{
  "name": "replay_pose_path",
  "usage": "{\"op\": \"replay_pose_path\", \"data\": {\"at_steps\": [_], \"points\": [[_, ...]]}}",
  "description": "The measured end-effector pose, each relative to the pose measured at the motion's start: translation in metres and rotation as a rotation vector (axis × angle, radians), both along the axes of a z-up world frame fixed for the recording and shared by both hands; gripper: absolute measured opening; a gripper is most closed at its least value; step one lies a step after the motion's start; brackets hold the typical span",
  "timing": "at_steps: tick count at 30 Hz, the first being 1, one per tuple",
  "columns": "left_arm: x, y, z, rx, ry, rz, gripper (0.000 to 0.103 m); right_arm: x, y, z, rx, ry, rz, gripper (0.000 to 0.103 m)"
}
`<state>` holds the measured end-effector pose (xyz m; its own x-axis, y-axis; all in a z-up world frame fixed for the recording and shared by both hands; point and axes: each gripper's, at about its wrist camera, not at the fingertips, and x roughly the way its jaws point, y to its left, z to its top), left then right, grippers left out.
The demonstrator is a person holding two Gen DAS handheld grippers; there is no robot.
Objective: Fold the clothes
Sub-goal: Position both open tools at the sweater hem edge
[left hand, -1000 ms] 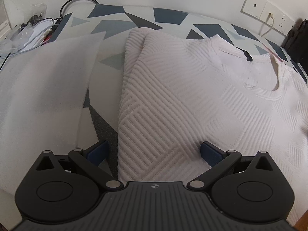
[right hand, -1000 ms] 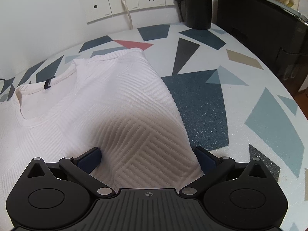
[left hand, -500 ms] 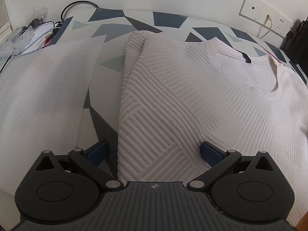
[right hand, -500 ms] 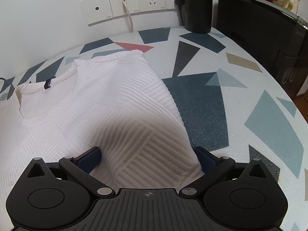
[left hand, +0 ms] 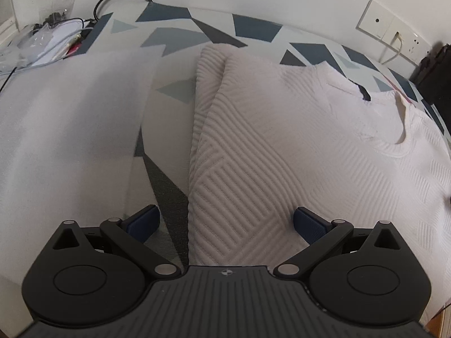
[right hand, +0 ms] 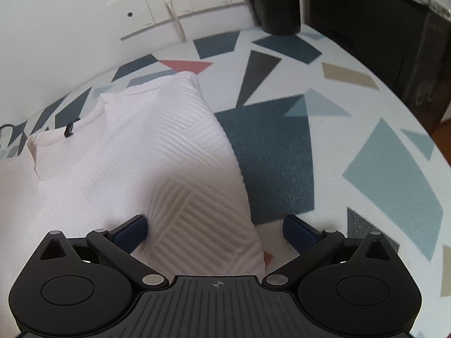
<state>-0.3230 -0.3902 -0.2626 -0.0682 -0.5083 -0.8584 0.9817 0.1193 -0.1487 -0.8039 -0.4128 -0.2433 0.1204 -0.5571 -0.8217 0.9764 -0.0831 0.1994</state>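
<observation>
sweater: white textured sweater (left hand: 282, 146) lies flat on the patterned tabletop (right hand: 282, 152), neckline away from both cameras, its two sides already folded in so the left edge shows a doubled layer
change at the sweater: against the views of a second ago the garment has not shifted; collar, folded side edges and near hem lie as they did
change at the cameras: in the right wrist view the wall sockets (right hand: 180, 2) and the far tabletop have slid up and outward, so that hand has tipped or eased a little; the left wrist view is nearly the same as half a second ago
left gripper: left gripper (left hand: 225, 222) hovers low over the sweater's near left corner, fingers (left hand: 307, 224) wide apart, one over the fabric and the other over bare tabletop; nothing held
right gripper: right gripper (right hand: 214, 231) sits over the near right corner, fingers (right hand: 132, 229) spread apart astride the folded edge, empty
meaning for the task: both hands look lined up on the hem corners and paused; likely the hem-to-collar fold comes next, once each pair of fingers closes on its corner
surroundings: white foam sheet (left hand: 62, 129) beside the sweater on the left, cables and clutter (left hand: 56, 36) at the far left edge
</observation>
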Motion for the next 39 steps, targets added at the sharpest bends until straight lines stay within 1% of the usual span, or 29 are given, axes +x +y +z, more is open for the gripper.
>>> {"op": "replay_pose_path", "data": {"at_steps": [2,5,22,25,27,28,29,30,31,32,34,36,39], "points": [[-0.006,-0.004,-0.001,0.005,-0.027,-0.023,0.103,0.006,-0.002,0.0,0.007,0.025,0.029,0.102],[-0.012,-0.01,-0.001,0.018,-0.037,-0.033,0.103,0.015,-0.006,0.0,0.016,0.047,0.055,0.102],[-0.019,-0.015,-0.003,0.0,-0.061,-0.057,0.103,0.027,-0.008,-0.002,0.005,0.075,0.056,0.102],[-0.02,-0.015,-0.003,-0.007,-0.056,-0.074,0.102,0.033,-0.009,-0.002,0.013,0.076,0.087,0.102],[-0.021,-0.015,-0.002,-0.005,-0.047,-0.087,0.102,0.044,-0.009,-0.003,0.016,0.106,0.131,0.102],[-0.022,-0.015,-0.001,-0.006,-0.041,-0.095,0.099,0.049,-0.008,-0.002,0.014,0.117,0.144,0.101],[-0.025,-0.015,0.001,-0.008,-0.037,-0.103,0.092,0.053,-0.007,-0.002,0.013,0.125,0.154,0.098],[-0.027,-0.014,0.003,-0.01,-0.033,-0.11,0.088,0.055,-0.007,0.0,0.014,0.122,0.157,0.095],[-0.028,-0.013,0.005,-0.012,-0.024,-0.118,0.08,0.056,-0.006,0.001,0.014,0.12,0.16,0.091],[-0.03,-0.013,0.006,-0.012,-0.017,-0.122,0.077,0.057,-0.006,0.002,0.016,0.117,0.165,0.088],[-0.03,-0.012,0.006,-0.012,-0.012,-0.128,0.077,0.055,-0.008,0.005,0.024,0.109,0.186,0.087],[-0.026,-0.013,0.007,-0.01,0.006,-0.137,0.077,0.051,-0.008,0.009,0.007,0.113,0.194,0.089],[-0.023,-0.012,0.007,-0.007,0.01,-0.162,0.077,0.039,-0.004,0.018,-0.068,0.142,0.178,0.095]]}}
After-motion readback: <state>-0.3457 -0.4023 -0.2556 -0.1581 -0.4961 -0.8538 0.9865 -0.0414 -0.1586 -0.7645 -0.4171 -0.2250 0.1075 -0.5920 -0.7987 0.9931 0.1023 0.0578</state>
